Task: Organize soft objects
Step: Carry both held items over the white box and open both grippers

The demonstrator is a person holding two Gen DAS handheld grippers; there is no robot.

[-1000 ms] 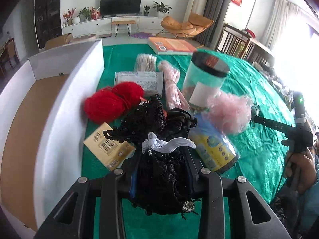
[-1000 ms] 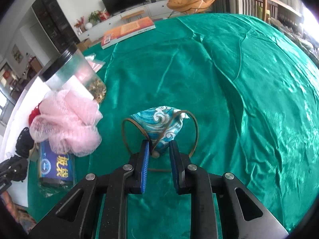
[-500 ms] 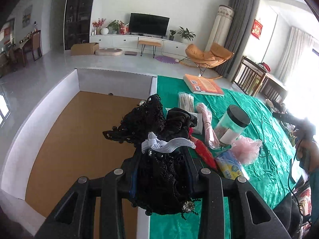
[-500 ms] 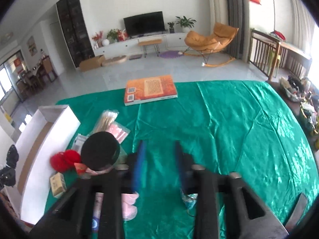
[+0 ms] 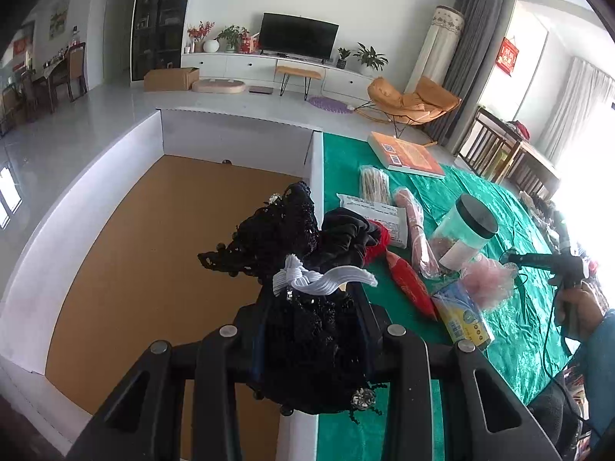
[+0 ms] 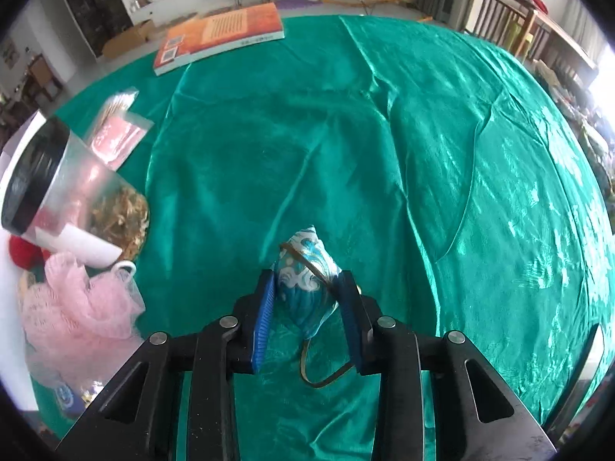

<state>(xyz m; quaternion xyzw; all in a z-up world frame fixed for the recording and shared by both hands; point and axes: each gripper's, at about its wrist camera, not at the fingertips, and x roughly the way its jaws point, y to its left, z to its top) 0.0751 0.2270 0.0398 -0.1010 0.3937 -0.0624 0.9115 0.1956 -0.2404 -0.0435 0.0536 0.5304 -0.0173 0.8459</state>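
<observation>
Gripping a limp black lace bundle (image 5: 307, 330) around its bunched middle, the left gripper (image 5: 311, 342) holds it pinched over the right edge of the white box (image 5: 54, 230); it should be light, floppy and snag-prone. The right gripper (image 6: 307, 299) is closing around a blue patterned pouch (image 6: 305, 280), soft and squashy, on the slick, wrinkled green tablecloth (image 6: 384, 153), with a living room beyond the table.

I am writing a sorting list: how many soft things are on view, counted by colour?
Black: 1, lace bundle, gripped in left tool
Blue: 1, patterned pouch, right tool jaws closing on it
Pink: 1, mesh puff
Red: 2, yarn and a sachet
Total: 5
</observation>
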